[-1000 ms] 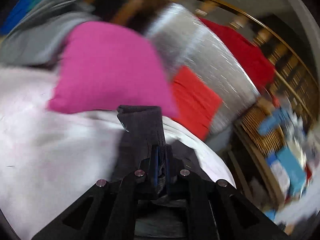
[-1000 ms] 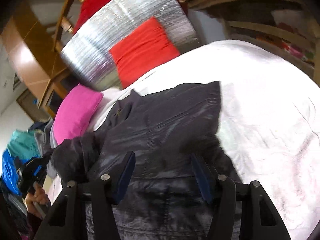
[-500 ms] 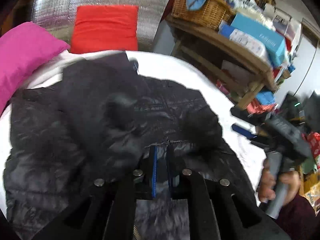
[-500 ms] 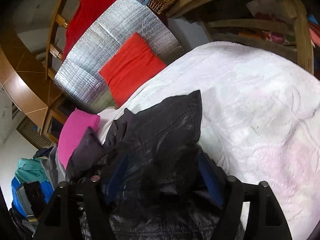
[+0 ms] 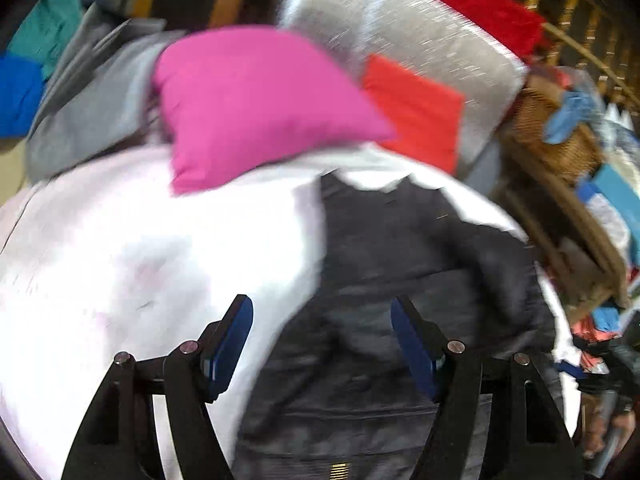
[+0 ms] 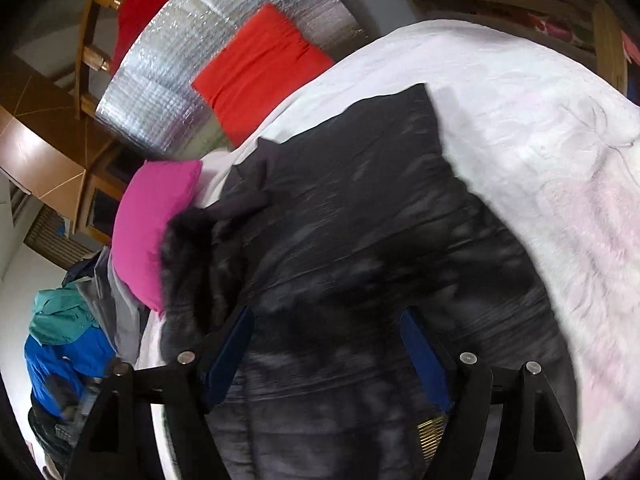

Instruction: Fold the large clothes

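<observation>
I have the bed (image 6: 540, 128) under both jaws, its white cover running out ahead and to either side. On it, straight ahead of and below my right gripper (image 6: 326, 350), lies the jacket (image 6: 360, 220), a dark padded one spread over the cover, its far corner well beyond the pads. From my left gripper (image 5: 322, 342) the same jacket (image 5: 420, 280) sits under the right pad and off to that side, with bare cover under the left pad.

I judge it bulky but light, soft and floppy, with a shiny shell that will likely slide against the pads and against itself. A thin pinch of shell alone may slip; I would rather bite a seam, the hem or a sleeve cuff, where the layers bunch. The furry trim (image 6: 188, 264), just ahead of my right gripper's left pad, looks thick enough to hold too.

My right jaws stand wide apart, nothing between the pads. My left jaws are opening, with cloth below them but not pinched.

A pink pillow (image 5: 256, 100) lies far ahead of the left jaws.
</observation>
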A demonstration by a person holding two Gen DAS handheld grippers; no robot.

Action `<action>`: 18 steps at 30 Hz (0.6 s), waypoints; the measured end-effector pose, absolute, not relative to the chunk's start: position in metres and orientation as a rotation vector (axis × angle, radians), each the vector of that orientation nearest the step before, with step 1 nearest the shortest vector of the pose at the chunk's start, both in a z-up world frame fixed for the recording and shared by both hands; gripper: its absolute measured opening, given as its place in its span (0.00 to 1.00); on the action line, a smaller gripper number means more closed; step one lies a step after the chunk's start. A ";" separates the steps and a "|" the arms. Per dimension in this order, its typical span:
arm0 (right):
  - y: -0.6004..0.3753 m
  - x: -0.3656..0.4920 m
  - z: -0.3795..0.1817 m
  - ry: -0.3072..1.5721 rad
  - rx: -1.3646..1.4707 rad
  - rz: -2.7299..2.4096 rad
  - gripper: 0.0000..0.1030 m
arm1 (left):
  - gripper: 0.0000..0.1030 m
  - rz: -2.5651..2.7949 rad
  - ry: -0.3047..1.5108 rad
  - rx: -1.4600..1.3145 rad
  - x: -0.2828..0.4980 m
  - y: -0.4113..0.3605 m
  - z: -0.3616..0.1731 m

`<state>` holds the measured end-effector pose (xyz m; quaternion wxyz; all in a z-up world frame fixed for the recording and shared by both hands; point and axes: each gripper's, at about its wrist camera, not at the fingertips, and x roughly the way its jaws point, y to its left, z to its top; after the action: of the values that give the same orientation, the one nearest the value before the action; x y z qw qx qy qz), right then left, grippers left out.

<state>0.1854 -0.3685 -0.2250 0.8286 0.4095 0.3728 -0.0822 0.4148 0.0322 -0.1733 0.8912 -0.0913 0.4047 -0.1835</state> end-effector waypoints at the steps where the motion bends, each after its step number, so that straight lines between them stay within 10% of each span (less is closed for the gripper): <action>1: -0.361 0.189 -0.222 0.796 0.873 -0.175 0.77 | 0.70 -0.366 0.875 -0.204 0.421 0.030 -0.181; 14: -0.297 0.263 -0.259 0.979 0.827 -0.326 0.80 | 0.70 -0.418 0.984 -0.185 0.440 0.016 -0.216; 18: -0.293 0.278 -0.262 1.007 0.732 -0.348 0.30 | 0.70 -0.421 1.018 -0.139 0.443 -0.003 -0.222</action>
<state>0.2781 -0.2928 -0.2618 0.7983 0.3411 0.4691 -0.1622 0.4431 -0.0026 -0.2216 0.8499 -0.0659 0.4831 -0.1998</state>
